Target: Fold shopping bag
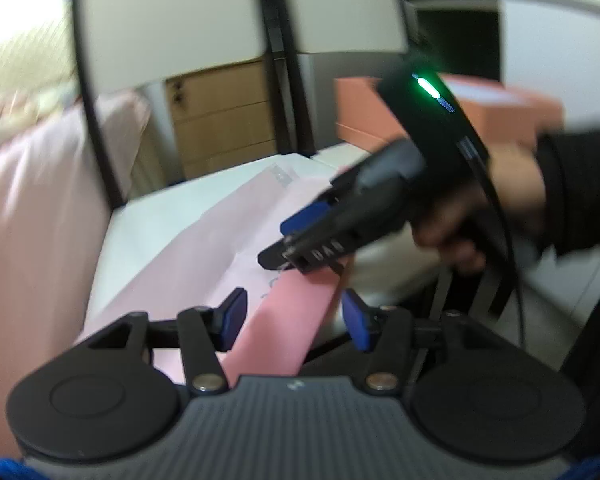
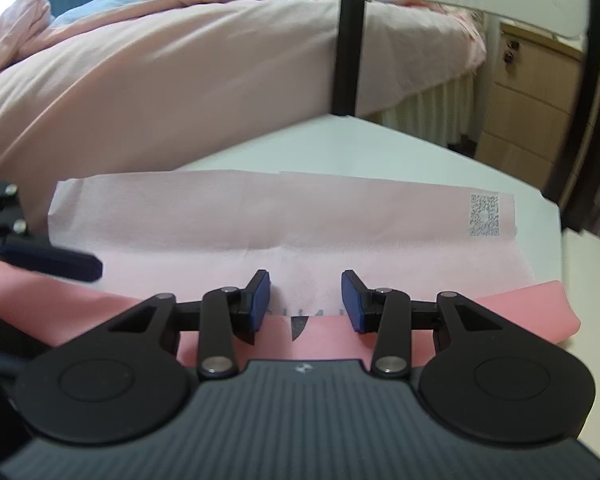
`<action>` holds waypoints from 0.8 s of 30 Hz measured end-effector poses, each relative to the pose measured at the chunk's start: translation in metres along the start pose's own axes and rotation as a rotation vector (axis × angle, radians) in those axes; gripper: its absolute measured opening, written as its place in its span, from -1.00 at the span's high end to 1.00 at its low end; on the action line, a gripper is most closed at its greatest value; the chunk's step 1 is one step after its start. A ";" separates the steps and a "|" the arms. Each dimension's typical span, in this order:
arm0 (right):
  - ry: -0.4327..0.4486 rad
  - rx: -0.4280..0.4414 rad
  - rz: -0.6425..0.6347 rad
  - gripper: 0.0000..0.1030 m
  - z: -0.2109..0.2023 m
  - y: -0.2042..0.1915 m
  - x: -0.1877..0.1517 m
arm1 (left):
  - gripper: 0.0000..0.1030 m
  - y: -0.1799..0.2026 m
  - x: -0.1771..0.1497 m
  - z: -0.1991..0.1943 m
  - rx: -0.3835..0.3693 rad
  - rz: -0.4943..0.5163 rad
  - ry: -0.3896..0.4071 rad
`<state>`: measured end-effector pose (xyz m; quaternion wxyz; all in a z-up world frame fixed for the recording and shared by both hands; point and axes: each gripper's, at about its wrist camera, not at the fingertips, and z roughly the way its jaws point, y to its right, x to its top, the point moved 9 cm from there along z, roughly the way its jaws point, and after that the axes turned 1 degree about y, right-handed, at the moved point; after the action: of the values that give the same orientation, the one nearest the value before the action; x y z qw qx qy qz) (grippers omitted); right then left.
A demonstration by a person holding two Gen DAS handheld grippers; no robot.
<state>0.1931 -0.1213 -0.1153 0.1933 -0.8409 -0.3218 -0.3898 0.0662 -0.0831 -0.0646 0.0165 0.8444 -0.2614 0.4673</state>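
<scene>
Left gripper (image 1: 294,314) spread wide, blue pads on both sides of a strip of darker pink, touching nothing clearly. Right gripper (image 2: 305,300) also spread wide, fingers apart above the near edge of the shopping bag (image 2: 284,220), gripping nothing.

Shopping bag lying flat on the white table (image 2: 380,148), pale pink on the upper layer, with a darker pink band (image 2: 532,312) along the near edge. Horizontal crease across the middle of the pale part. QR code (image 2: 484,215) printed in grey near the far right corner of the bag, too fine to be read. Some grey letters and a dark rounded mark (image 2: 302,326) between the right gripper's fingers, partly hidden behind them and not readable.

In the left wrist view, right gripper (image 1: 276,248) seen from the side, held by a hand (image 1: 480,208) in a dark sleeve, tips down at the pink band (image 1: 292,320). White letters on its side, perhaps "DAS", blurred and not certain. Green light (image 1: 426,88) glowing on the black unit above it, small blue print beside it unreadable.

Beyond the table, a bed with pink cover (image 2: 160,72), a black chair frame (image 2: 348,40) and a wooden drawer cabinet (image 2: 532,100). Orange-pink box (image 1: 512,116) at the far side of the table in the left wrist view.
</scene>
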 end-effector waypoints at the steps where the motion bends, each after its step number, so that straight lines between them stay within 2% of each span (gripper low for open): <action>1: -0.010 -0.002 0.014 0.18 -0.004 0.002 -0.003 | -0.09 0.010 -0.002 0.002 0.015 0.062 0.001; 6: -0.041 -0.030 0.054 0.18 -0.025 0.011 -0.018 | -0.09 0.058 -0.020 0.012 0.109 0.360 -0.011; 8: -0.051 -0.033 0.059 0.18 -0.034 0.012 -0.024 | -0.09 0.073 -0.027 0.017 0.123 0.442 -0.023; 10: -0.058 -0.033 0.058 0.18 -0.041 0.012 -0.029 | -0.08 0.079 -0.031 0.018 0.138 0.480 -0.023; 13: -0.067 -0.035 0.065 0.18 -0.049 0.015 -0.034 | 0.02 0.079 -0.032 0.021 0.169 0.493 -0.024; 14: -0.070 -0.037 0.068 0.18 -0.051 0.016 -0.035 | 0.17 0.078 -0.032 0.023 0.179 0.493 -0.027; 18: -0.076 -0.041 0.073 0.18 -0.053 0.020 -0.036 | 0.36 0.070 -0.035 0.027 0.206 0.476 -0.044; 20: -0.083 -0.047 0.077 0.18 -0.053 0.021 -0.035 | 0.56 0.068 -0.034 0.026 0.209 0.454 -0.038; 22: -0.087 -0.052 0.080 0.18 -0.053 0.022 -0.034 | 0.64 0.064 -0.028 0.022 0.174 0.387 -0.030; 24: -0.068 -0.065 0.086 0.18 -0.055 0.025 -0.030 | 0.71 0.053 -0.021 0.020 0.104 0.276 -0.045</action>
<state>0.1666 -0.1825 -0.1065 0.1714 -0.8726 -0.2787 -0.3625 0.0483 -0.1251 -0.1043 -0.0976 0.8104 -0.3506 0.4591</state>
